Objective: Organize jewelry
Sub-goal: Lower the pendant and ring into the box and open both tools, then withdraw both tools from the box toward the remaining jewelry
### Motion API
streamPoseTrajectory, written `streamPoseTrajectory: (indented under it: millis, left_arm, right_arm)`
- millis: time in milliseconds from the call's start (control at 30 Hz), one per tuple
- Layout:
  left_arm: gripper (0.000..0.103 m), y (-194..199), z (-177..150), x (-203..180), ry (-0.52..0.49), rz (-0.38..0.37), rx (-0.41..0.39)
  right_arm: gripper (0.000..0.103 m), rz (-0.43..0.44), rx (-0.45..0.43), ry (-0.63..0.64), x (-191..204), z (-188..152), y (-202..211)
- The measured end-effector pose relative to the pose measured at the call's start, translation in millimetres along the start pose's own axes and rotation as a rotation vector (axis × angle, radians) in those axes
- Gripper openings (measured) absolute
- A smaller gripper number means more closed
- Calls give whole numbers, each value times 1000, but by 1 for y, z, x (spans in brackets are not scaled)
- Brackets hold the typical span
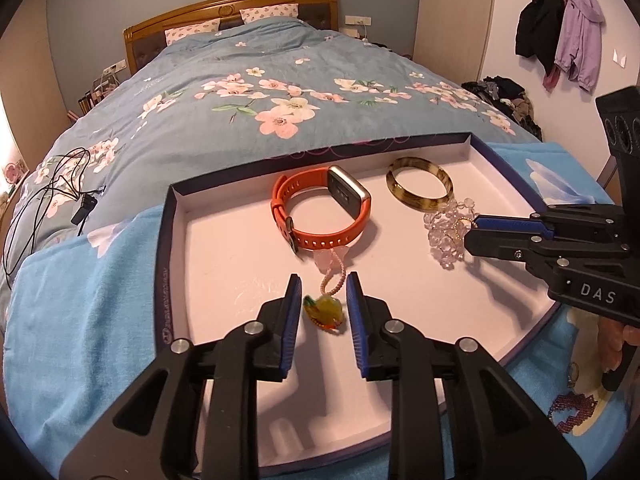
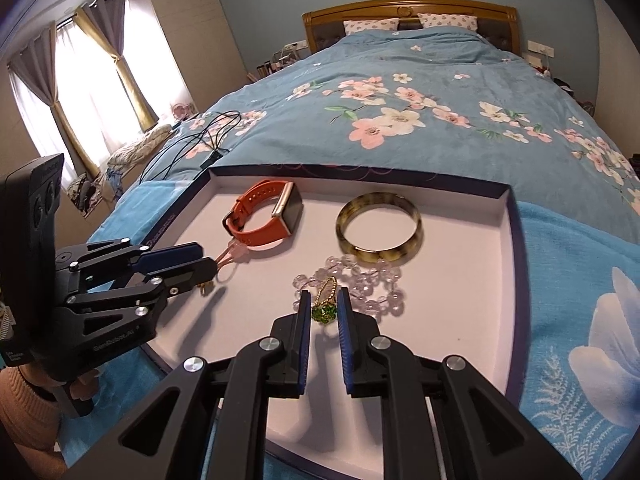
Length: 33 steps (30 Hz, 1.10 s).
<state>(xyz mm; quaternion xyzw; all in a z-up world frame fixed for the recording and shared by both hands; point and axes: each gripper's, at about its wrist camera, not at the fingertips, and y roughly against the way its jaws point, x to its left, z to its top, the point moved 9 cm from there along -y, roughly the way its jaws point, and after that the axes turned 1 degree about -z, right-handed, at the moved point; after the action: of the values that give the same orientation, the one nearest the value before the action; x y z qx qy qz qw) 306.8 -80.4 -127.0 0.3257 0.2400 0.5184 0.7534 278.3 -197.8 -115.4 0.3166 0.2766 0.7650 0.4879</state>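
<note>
A white-lined tray [image 1: 224,240] [image 2: 472,280] lies on the bed. In it are an orange watch [image 1: 320,212] [image 2: 262,218], a mottled bangle [image 1: 418,188] [image 2: 380,228] and a clear bead bracelet [image 1: 446,232] [image 2: 372,280]. My left gripper [image 1: 323,300] is open around an amber-green pendant [image 1: 323,313] on a pink beaded cord [image 1: 334,276]; it also shows in the right wrist view [image 2: 208,270]. My right gripper [image 2: 324,308] stands narrowly around a green-stoned gold ring [image 2: 325,306], apparently gripping it, above the bracelet; it also shows in the left wrist view [image 1: 472,232].
A blue towel [image 1: 80,300] [image 2: 580,320] lies under the tray on the floral duvet [image 1: 280,92]. A black cable [image 1: 48,196] [image 2: 192,144] lies at the left. A dark red beaded piece [image 1: 572,406] lies on the towel right of the tray.
</note>
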Motion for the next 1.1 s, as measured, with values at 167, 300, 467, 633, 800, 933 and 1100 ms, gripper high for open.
streamPoseTrajectory:
  millis: [167,300,467,633,800,933,1100]
  left_arm:
    - [37,29,8,6,12,6,-72]
    - [40,61,9,15,18,18,-135]
    - [43,99,-2,19,8,12,-191]
    - [44,129,-27,18,-5,-12,-209]
    - [45,142,-57,10,-23,-45,-191]
    - [45,143,-85,-3,-53,-78,-146]
    - [46,141,-112,-23,-97,-111,-107]
  right_arm:
    - [19,-7,-31,-15,-4,2,12]
    - [20,-6,-64,-29,-9,3,27]
    - [26,17,-93,-26,-8,-3,50]
    - [33,27,-113,22,2,-21,79]
    - [34,34,-101,45,7,-51,98]
    - [34,45,-52,36,9,-84,102]
    - [34,34,7,51,17,-121,102]
